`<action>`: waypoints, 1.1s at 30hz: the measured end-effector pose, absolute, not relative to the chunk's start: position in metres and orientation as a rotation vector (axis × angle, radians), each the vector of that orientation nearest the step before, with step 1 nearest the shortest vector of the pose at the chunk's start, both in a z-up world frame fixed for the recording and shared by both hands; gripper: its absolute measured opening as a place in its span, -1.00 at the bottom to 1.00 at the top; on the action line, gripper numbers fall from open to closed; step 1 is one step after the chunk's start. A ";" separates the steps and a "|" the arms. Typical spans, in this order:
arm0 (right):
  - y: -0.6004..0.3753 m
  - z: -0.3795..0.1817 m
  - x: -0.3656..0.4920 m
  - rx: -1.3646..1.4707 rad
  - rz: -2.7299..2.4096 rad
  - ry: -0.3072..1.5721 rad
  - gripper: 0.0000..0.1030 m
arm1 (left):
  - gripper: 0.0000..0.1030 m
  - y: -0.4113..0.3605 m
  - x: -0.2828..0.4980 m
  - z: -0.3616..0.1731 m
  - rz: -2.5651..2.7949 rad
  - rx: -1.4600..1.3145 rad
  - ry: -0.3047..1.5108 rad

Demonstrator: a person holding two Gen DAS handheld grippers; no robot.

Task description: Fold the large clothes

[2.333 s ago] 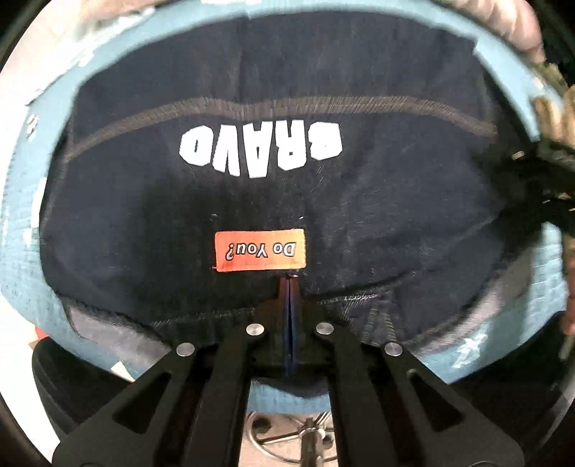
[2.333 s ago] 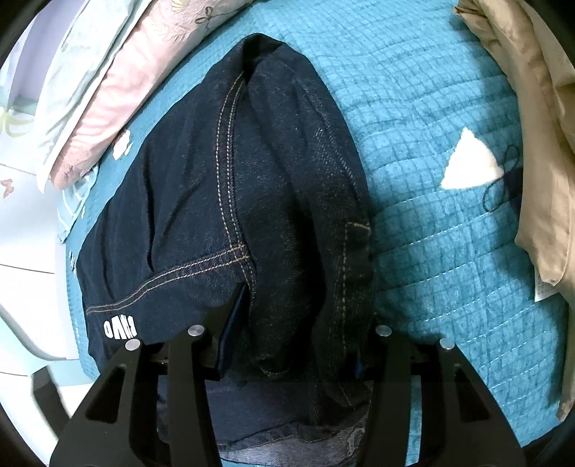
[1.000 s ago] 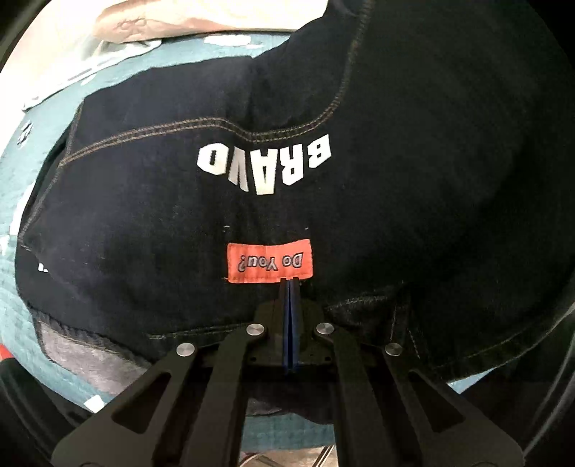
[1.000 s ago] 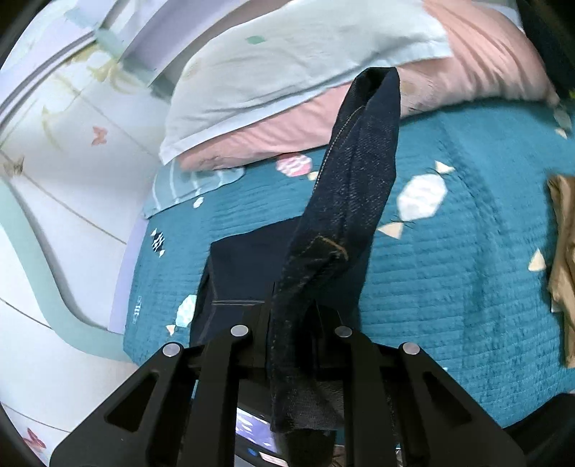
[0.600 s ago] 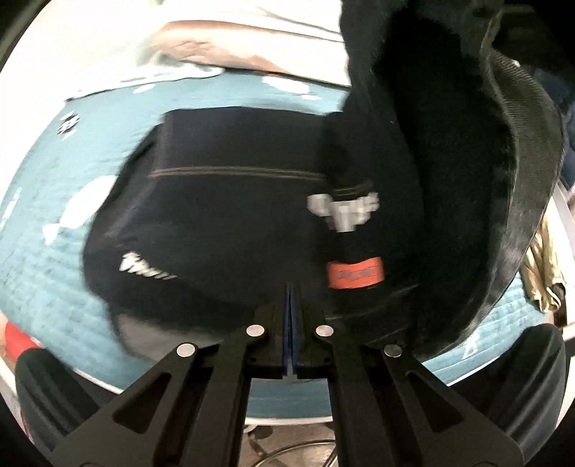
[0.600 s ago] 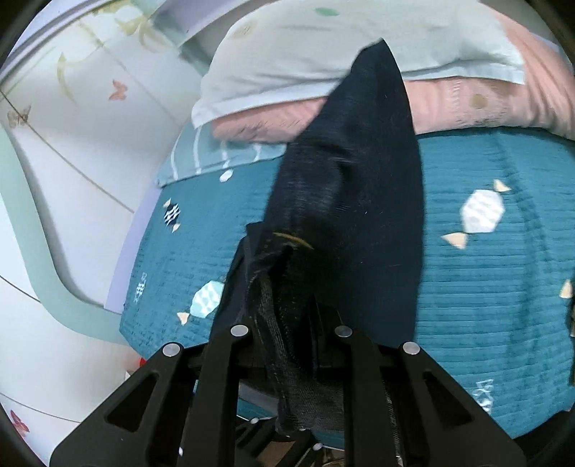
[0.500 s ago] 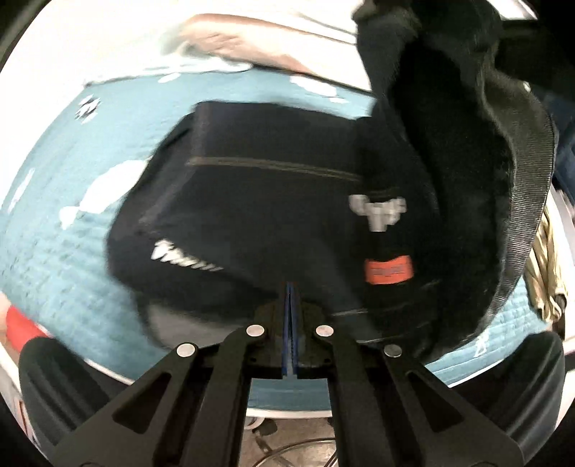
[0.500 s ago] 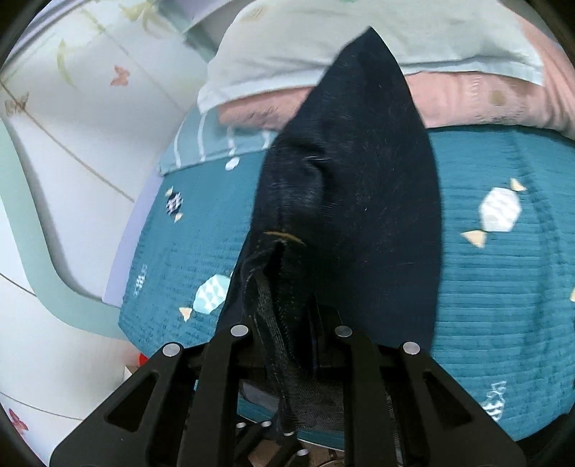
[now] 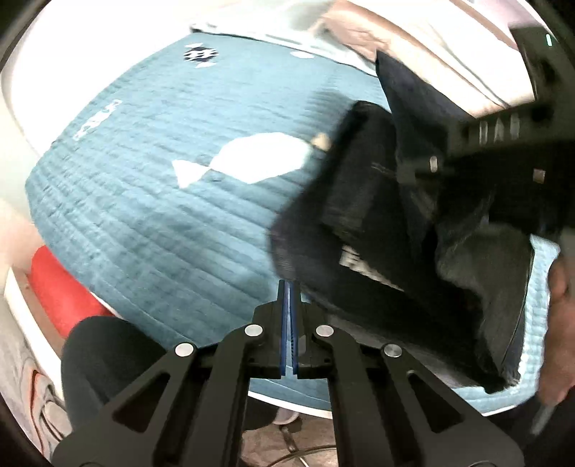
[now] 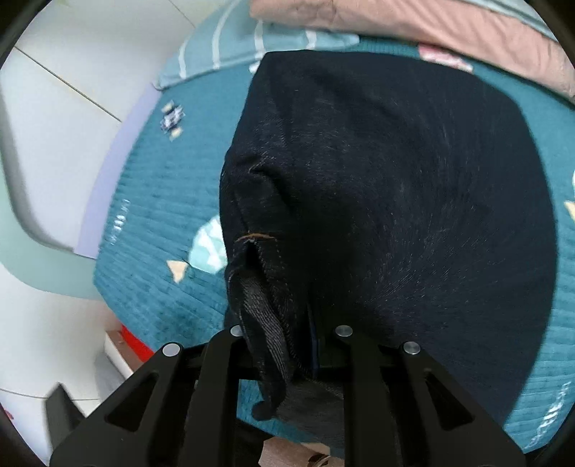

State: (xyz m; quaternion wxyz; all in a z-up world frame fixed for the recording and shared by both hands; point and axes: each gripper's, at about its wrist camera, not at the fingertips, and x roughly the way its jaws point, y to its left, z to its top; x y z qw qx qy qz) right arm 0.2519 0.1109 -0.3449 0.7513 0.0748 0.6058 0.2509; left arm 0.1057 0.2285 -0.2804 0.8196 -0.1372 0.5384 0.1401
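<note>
Dark blue jeans (image 10: 395,201) lie partly folded on the teal bedspread (image 10: 158,201). My right gripper (image 10: 291,341) is shut on the jeans' edge, with denim draped over its fingers. In the left wrist view the jeans (image 9: 388,237) sit at the right, blurred, with the right gripper's black body (image 9: 503,143) above them. My left gripper (image 9: 287,287) is shut with nothing between its pads, just left of the jeans over the bedspread (image 9: 161,222).
Pink and pale pillows (image 10: 431,25) lie at the head of the bed. A striped pillow (image 10: 251,39) is beside them. The bed's near edge and a red object (image 9: 61,291) are at the lower left. A white wall (image 10: 64,107) is on the left.
The left gripper has come off the jeans' waistband and swung left over bare bedspread. The right gripper has carried its end of the jeans forward and lowered it over the rest.
</note>
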 end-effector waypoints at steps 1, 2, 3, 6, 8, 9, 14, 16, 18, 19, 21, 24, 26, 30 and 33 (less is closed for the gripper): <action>0.114 -0.350 0.251 0.155 0.551 1.332 -0.62 | -0.96 0.234 0.106 -0.282 0.308 -0.291 1.154; 0.117 -0.359 0.249 0.156 0.568 1.350 -0.45 | -0.96 0.238 0.107 -0.284 0.316 -0.289 1.164; 0.118 -0.364 0.247 0.175 0.588 1.362 -0.26 | -0.96 0.242 0.110 -0.286 0.319 -0.288 1.168; 0.121 -0.362 0.236 0.179 0.660 1.348 0.20 | -0.96 0.251 0.117 -0.287 0.333 -0.285 1.172; 0.121 -0.357 0.229 0.205 0.707 1.357 0.26 | -0.88 0.254 0.121 -0.286 0.336 -0.285 1.173; 0.118 -0.355 0.228 0.226 0.715 1.360 0.26 | -0.83 0.254 0.122 -0.284 0.338 -0.279 1.168; 0.097 -0.335 0.224 0.276 0.698 1.332 0.30 | -0.81 0.249 0.128 -0.272 0.332 -0.254 1.148; 0.087 -0.325 0.222 0.295 0.696 1.309 0.31 | -0.77 0.246 0.131 -0.267 0.326 -0.241 1.141; 0.073 -0.315 0.219 0.318 0.692 1.282 0.32 | -0.71 0.241 0.133 -0.262 0.323 -0.228 1.131; 0.064 -0.310 0.219 0.325 0.686 1.267 0.33 | -0.70 0.238 0.136 -0.258 0.316 -0.221 1.125; 0.045 -0.299 0.216 0.342 0.668 1.235 0.33 | -0.70 0.233 0.141 -0.254 0.305 -0.210 1.119; 0.015 -0.288 0.213 0.360 0.612 1.188 0.33 | -0.70 0.220 0.152 -0.246 0.278 -0.180 1.104; 0.000 -0.283 0.214 0.363 0.570 1.163 0.33 | -0.70 0.209 0.160 -0.241 0.253 -0.158 1.091; -0.039 -0.277 0.213 0.350 0.445 1.110 0.33 | -0.70 0.190 0.178 -0.236 0.199 -0.113 1.077; -0.052 -0.282 0.210 0.293 0.352 1.090 0.33 | -0.70 0.176 0.191 -0.239 0.158 -0.076 1.089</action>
